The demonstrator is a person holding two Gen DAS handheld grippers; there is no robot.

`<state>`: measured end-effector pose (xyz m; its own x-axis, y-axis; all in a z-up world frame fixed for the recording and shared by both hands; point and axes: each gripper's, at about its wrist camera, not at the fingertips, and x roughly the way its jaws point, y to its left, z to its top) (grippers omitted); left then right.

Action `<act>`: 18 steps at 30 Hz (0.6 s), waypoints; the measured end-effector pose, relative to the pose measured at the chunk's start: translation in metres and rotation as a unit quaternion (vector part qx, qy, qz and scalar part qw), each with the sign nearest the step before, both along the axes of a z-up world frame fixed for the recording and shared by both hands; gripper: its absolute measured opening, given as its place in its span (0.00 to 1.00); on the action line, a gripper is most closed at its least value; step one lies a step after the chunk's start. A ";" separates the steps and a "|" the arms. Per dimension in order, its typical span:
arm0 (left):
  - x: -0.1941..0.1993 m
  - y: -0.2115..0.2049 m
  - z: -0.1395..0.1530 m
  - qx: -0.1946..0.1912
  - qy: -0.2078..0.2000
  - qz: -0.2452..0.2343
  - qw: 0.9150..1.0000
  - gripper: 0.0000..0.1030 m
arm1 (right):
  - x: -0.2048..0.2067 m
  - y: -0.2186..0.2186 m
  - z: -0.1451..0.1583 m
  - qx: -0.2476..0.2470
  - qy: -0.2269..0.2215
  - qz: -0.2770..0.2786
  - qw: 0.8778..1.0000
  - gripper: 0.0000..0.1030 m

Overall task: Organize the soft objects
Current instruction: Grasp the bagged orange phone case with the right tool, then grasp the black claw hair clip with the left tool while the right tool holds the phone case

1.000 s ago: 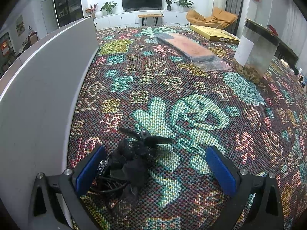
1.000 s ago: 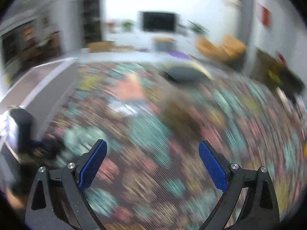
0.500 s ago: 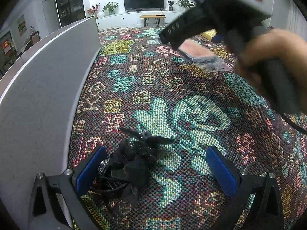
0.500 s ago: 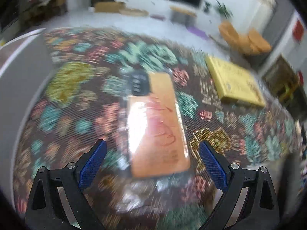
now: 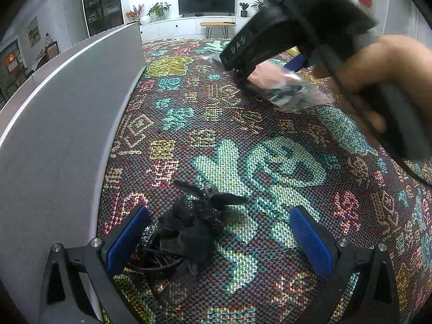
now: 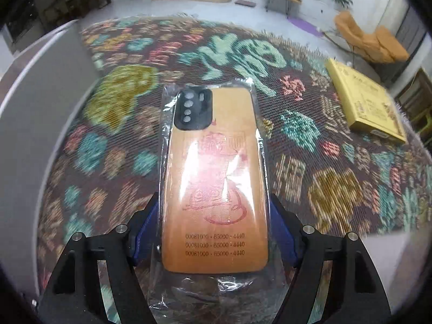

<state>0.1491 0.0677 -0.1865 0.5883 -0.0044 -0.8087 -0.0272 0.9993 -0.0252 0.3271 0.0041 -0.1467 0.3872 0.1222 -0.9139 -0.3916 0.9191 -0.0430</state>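
An orange phone case in a clear plastic sleeve (image 6: 216, 178) lies lengthwise between the blue pads of my right gripper (image 6: 216, 232), which is shut on its lower end. In the left wrist view the right gripper (image 5: 270, 78) is over the same case (image 5: 272, 81) at the far right of the patterned cloth. My left gripper (image 5: 218, 240) is open and empty, low over the cloth. A black soft bundle with a bow and cords (image 5: 189, 226) lies just inside its left pad (image 5: 125, 240).
A grey upright panel (image 5: 54, 140) runs along the left edge of the patterned tablecloth (image 5: 216, 124). A flat yellow box (image 6: 364, 100) lies at the far right of the cloth. Living room furniture stands beyond.
My right gripper came down over the phone case and closed on its lower end. The left gripper and the black bundle have not moved.
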 end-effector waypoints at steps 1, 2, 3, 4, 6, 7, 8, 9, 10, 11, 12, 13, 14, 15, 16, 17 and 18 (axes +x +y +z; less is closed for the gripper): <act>0.000 -0.001 0.000 0.000 0.000 0.000 1.000 1.00 | -0.009 -0.002 0.011 0.009 -0.011 -0.003 1.000 0.74; 0.000 0.000 0.000 0.000 0.000 0.000 1.000 1.00 | -0.024 -0.007 0.031 0.026 -0.030 -0.008 0.999 0.74; 0.001 0.000 0.000 0.000 0.000 0.000 1.000 1.00 | -0.033 -0.013 0.046 0.035 -0.043 -0.013 0.998 0.74; 0.001 -0.001 0.000 0.000 0.000 0.000 1.000 1.00 | -0.048 -0.022 0.069 0.050 -0.063 -0.021 0.997 0.74; 0.000 -0.001 0.000 0.000 0.000 0.000 1.000 1.00 | -0.073 -0.039 0.106 0.074 -0.092 -0.028 0.993 0.74; 0.001 -0.001 0.000 0.000 0.001 0.000 1.000 1.00 | -0.087 -0.049 0.124 0.084 -0.108 -0.032 0.990 0.74; 0.001 -0.001 0.000 0.001 0.001 0.000 1.000 1.00 | -0.105 -0.063 0.142 0.093 -0.125 -0.037 0.987 0.74; 0.001 -0.001 0.000 0.003 0.002 0.000 1.000 1.00 | -0.124 -0.081 0.157 0.104 -0.138 -0.046 0.984 0.74; 0.001 -0.001 -0.001 0.004 0.002 0.000 1.000 1.00 | -0.135 -0.093 0.164 0.110 -0.144 -0.055 0.982 0.74; 0.000 -0.001 -0.001 0.004 0.003 0.000 1.000 1.00 | -0.154 -0.114 0.168 0.113 -0.152 -0.070 0.979 0.75; 0.000 0.000 -0.001 0.006 0.004 -0.001 1.000 1.00 | -0.171 -0.132 0.165 0.108 -0.157 -0.087 0.978 0.75; 0.001 -0.001 0.000 0.007 0.005 -0.001 1.000 1.00 | -0.187 -0.155 0.154 0.091 -0.160 -0.112 0.977 0.75; 0.001 -0.001 0.000 0.007 0.005 -0.001 1.000 1.00 | -0.194 -0.171 0.140 0.077 -0.157 -0.135 0.975 0.75; 0.001 0.000 0.000 0.006 0.005 0.000 1.000 1.00 | -0.197 -0.189 0.122 0.066 -0.149 -0.156 0.974 0.75; 0.001 -0.002 0.000 0.007 0.006 0.000 1.000 1.00 | -0.200 -0.203 0.103 0.055 -0.142 -0.174 0.973 0.75; 0.001 -0.002 0.000 0.008 0.006 0.000 1.000 1.00 | -0.205 -0.221 0.079 0.044 -0.135 -0.195 0.970 0.75; 0.002 -0.002 -0.001 0.008 0.008 -0.001 1.000 1.00 | -0.208 -0.236 0.054 0.029 -0.133 -0.212 0.968 0.77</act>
